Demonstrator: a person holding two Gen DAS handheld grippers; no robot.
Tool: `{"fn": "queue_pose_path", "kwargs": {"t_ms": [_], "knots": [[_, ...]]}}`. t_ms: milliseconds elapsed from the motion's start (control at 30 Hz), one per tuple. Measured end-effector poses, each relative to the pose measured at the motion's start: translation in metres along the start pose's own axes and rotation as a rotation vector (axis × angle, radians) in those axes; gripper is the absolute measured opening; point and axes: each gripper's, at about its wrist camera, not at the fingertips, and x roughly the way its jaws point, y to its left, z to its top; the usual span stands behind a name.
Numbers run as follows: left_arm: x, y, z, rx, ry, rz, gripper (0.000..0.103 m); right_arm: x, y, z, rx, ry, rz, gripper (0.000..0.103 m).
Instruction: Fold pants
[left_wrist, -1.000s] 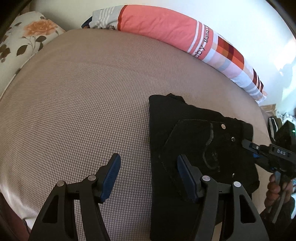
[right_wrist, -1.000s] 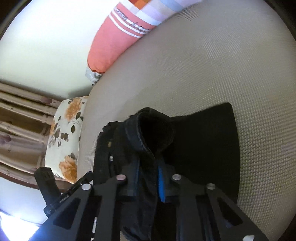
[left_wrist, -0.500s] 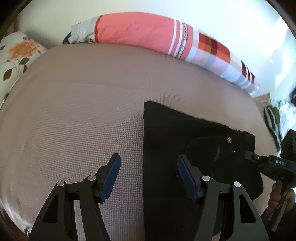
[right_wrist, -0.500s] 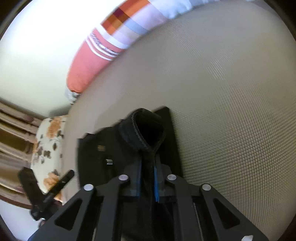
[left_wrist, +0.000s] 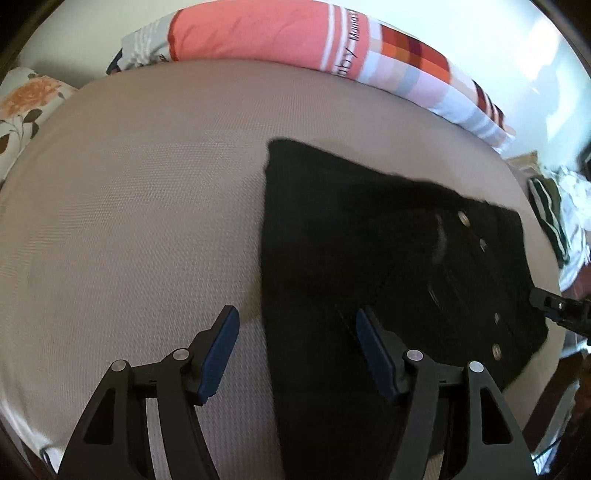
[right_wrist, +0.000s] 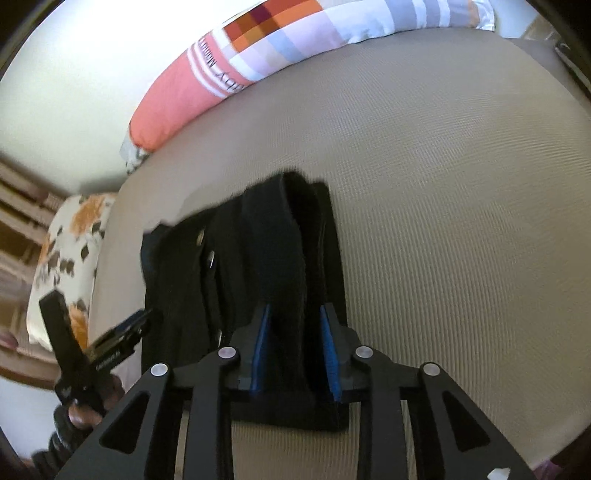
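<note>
While the black pants (left_wrist: 369, 258) lie folded on the taupe mattress (left_wrist: 129, 221), a raised fold of their cloth stands between the blue pads (right_wrist: 328, 350) of my right gripper (right_wrist: 293, 350), whose jaws have just been opening; whether the pads press it I cannot tell. My left gripper (left_wrist: 293, 347) hovers with jaws wide apart over the pants' left edge, gripping nothing. Beyond, a coral striped bolster (left_wrist: 314, 40) lines the wall beside a floral pillow (left_wrist: 26, 99).
</note>
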Motion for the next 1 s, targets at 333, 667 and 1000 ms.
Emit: {"fn": "queue_pose_path", "kwargs": {"t_ms": [333, 667, 1000], "knots": [[-0.016, -0.024, -0.034, 0.091, 0.011, -0.009, 0.067, -0.021, 0.008, -0.03, -0.02, -0.039, -0.046, 0.008], [-0.011, -0.022, -0.033, 0.078, 0.014, -0.015, 0.069, -0.001, -0.011, -0.033, 0.053, -0.014, -0.051, 0.013], [-0.007, -0.024, -0.033, 0.074, 0.015, 0.017, 0.072, -0.003, -0.007, -0.032, 0.031, -0.033, -0.08, 0.023]]}}
